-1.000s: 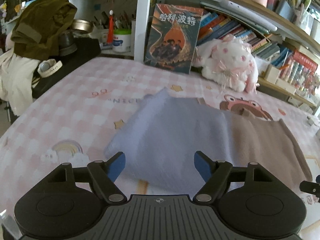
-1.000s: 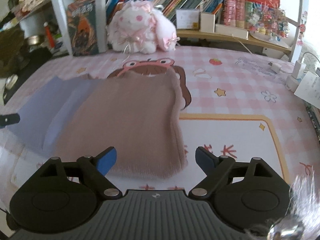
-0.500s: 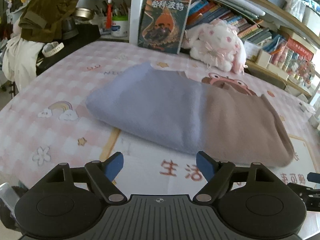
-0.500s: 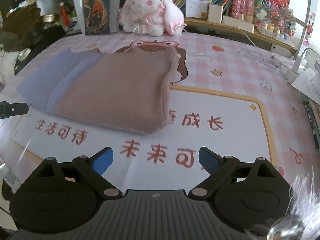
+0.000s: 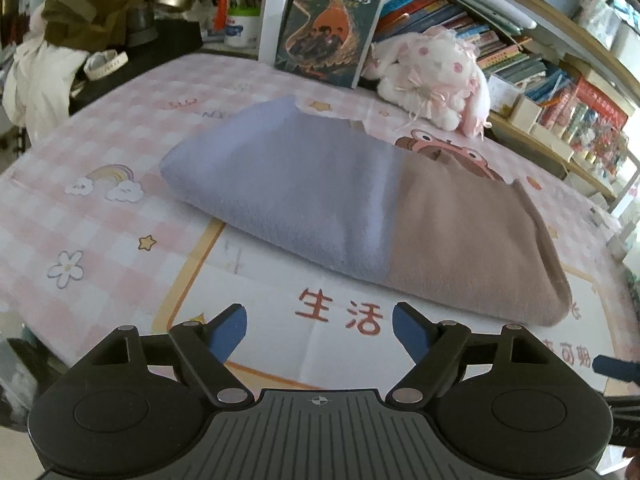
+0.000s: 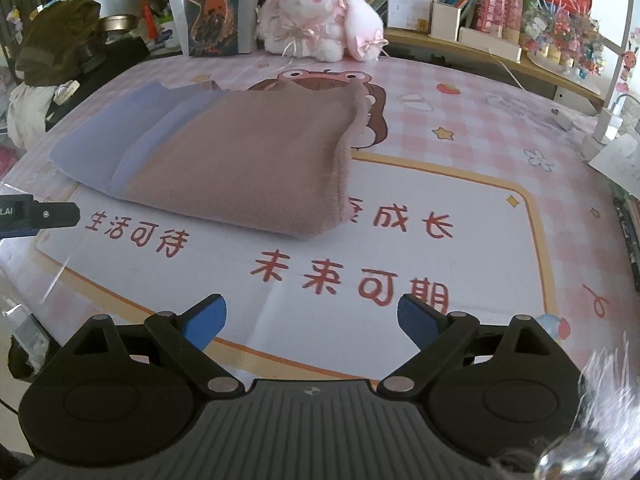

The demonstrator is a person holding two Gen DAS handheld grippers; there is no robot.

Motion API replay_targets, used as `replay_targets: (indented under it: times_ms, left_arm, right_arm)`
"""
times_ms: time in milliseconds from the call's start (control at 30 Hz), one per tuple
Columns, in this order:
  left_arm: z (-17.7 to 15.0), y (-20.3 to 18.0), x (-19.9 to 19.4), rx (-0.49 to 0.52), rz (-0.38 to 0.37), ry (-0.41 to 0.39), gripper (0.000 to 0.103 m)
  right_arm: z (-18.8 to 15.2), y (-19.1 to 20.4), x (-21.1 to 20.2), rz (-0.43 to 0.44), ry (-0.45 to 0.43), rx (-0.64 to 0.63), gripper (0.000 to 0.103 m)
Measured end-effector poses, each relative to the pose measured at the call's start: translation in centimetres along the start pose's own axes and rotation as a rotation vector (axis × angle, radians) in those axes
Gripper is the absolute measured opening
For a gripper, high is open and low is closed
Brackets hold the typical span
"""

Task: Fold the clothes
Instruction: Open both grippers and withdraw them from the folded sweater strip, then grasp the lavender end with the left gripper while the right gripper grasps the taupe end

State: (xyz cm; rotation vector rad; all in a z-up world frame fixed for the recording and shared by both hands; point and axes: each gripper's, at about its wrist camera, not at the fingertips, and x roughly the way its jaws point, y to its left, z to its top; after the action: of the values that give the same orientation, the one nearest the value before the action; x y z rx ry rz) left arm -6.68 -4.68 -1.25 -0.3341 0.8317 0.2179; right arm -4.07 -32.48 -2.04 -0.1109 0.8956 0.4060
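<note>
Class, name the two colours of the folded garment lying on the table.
The folded garment is lavender-blue at one end and tan-brown at the other, clearest in the left wrist view.

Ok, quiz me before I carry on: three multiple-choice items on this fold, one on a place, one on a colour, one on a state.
1. Where does the plush rabbit sit?
A. on the folded garment
B. behind it, by the shelves
C. at the near edge

2. Which colours does the folded garment show?
A. lavender and tan
B. red and green
C. all white

3. What does the left gripper hold?
A. a sleeve
B. the book
C. nothing, open

Answers: B, it lies beyond the garment; A, two colour blocks meet mid-fold; C, its fingers stand apart over bare mat.
</note>
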Motion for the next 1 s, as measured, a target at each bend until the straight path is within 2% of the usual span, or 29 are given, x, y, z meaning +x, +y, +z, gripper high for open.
replay_targets:
  times_ms: [133,433,633,867,900,1000]
  left_arm:
    - [1.4,1.9,1.0,-0.109,-0.049,0.022,0.082]
    - [4.1,7.3,3.7,-0.434,-0.166,0.058,0.08]
    - [5.7,9.5,5.7,-0.58,-0.225,0.044,0.066]
    - [6.3,12.1,8.1,-0.783,-0.275,0.048,0.059]
    - [6.3,12.4,8.3,-0.806,-0.284,0.046,0.059]
    - [6.2,13.4,8.9,-0.882,-0.31,0.039,0.058]
  right_arm:
    - [0.9,0.7,0.5,-0.015,-0.005,-0.005,0.093]
    - [2.9,2.3,1.7,-0.04,-0.013,0.004,0.093]
    - [4.4,2.7,2.4,-0.06,-0.024,0.028,0.093]
    - [6.6,1.5,3.3,-0.108,-0.045,0.124,0.089]
    - [6.9,1.2,3.6,-0.116,-0.043,0.138,0.088]
    - [7.8,0.3,4.4,-0.141,-0.036,0.181,0.073]
